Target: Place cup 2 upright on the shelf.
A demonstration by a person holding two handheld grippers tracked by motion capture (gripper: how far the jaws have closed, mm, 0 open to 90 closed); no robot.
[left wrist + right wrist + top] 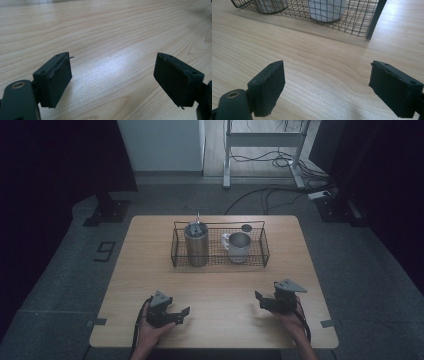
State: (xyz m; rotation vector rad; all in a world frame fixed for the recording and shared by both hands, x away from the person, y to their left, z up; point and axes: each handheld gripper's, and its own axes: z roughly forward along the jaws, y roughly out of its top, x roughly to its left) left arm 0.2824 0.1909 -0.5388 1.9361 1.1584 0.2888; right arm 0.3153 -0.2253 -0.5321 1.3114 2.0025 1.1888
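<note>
A black wire basket (218,264) stands at the far middle of the wooden table (215,287). A tall steel tumbler (196,246) stands upright in its left half, with something thin sticking up from it, and a grey mug (239,247) stands in its right half. My left gripper (182,315) rests low near the front left edge, its jaws wide apart over bare wood (112,75). My right gripper (260,301) sits at the front right and faces the basket (352,25), its jaws apart with nothing between them (327,82). The mug (325,10) and tumbler (270,6) show behind the mesh.
A small dark round object (246,228) lies on the table just behind the basket. Bare wood stretches between the basket and both hands. Beyond the table are a grey floor, a desk frame (262,142) with cables, and dark stands at both sides.
</note>
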